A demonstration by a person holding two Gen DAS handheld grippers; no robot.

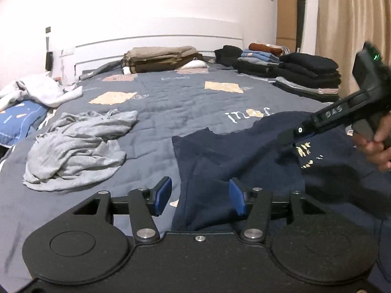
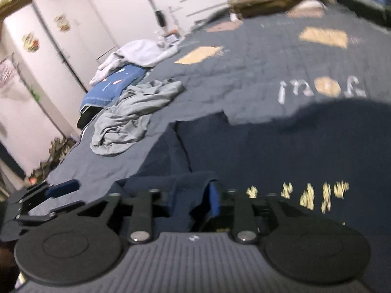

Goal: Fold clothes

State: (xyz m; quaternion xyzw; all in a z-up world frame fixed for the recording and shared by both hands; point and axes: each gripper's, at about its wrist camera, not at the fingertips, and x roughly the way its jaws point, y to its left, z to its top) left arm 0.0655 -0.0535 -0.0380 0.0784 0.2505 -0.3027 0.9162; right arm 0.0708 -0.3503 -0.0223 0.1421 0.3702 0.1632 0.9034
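Both hand-held grippers [image 1: 200, 196] [image 2: 193, 201] part-open

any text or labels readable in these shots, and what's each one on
"DAS" on the right gripper's black arm.
White letters, upside down, roughly "jour", on the bedspread.
Gold print on the navy shirt: too blurred to read.
Wall stickers: no text visible.

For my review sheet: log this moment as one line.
navy shirt spread on bed | left gripper open | right gripper open | grey garment unfolded
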